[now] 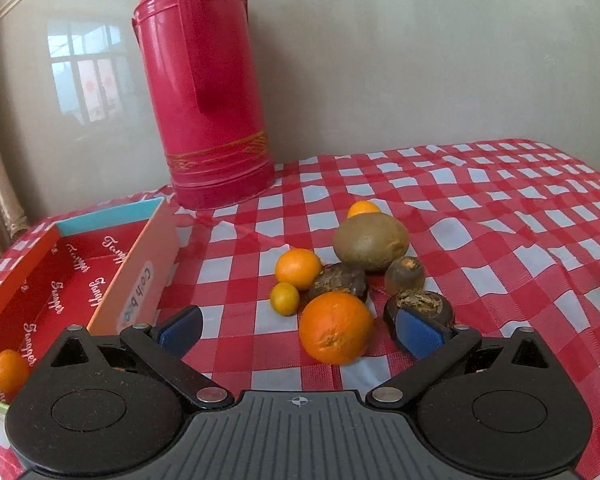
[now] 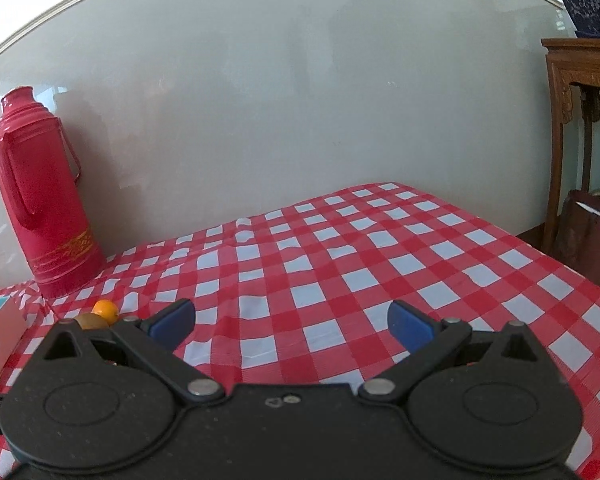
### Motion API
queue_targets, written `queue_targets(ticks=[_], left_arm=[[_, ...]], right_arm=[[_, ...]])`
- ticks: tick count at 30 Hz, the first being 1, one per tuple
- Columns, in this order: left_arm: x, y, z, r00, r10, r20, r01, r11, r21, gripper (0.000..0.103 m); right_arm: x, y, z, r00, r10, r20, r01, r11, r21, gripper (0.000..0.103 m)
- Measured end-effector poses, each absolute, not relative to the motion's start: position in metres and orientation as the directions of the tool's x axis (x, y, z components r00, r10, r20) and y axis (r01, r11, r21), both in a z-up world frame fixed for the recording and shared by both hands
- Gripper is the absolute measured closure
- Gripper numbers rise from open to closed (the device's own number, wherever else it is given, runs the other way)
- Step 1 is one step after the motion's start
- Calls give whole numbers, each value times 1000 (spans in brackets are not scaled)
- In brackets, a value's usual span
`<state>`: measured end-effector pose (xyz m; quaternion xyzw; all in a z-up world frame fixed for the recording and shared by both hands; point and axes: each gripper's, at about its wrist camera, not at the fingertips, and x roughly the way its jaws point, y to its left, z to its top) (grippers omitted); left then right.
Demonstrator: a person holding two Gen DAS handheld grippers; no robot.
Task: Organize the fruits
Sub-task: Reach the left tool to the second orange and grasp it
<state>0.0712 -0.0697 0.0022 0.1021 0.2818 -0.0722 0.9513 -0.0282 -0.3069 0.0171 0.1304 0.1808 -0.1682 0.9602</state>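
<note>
My black tongs [image 1: 298, 334] carry blue pads [image 1: 418, 334]. The tablecloth [image 1: 480, 216] is red-and-white check. On it, a glossy crimson plastic flask [image 1: 204, 92] wears a gold band. Left of the flask, the red cardboard box [image 1: 44, 280] bears white script and a pale blue end. Right of it lie bright orange citrus [image 1: 336, 330] and a brown-green kiwi [image 1: 370, 246].

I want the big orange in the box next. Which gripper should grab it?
Probably left. The left gripper is open with the big orange between its fingers, the box beside it. The right gripper faces bare tablecloth.
</note>
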Motion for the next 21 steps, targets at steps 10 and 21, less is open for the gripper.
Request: queue_targets(ticks=[10, 21], left_arm=[[87, -71, -6, 797, -97, -596, 201, 974, 109, 33], [91, -72, -13, 780, -96, -618, 198, 975, 98, 54]], right_arm=[[-30, -307, 17, 878, -274, -392, 373, 906, 203, 6], [-28, -306, 17, 880, -255, -400, 359, 910, 209, 6]])
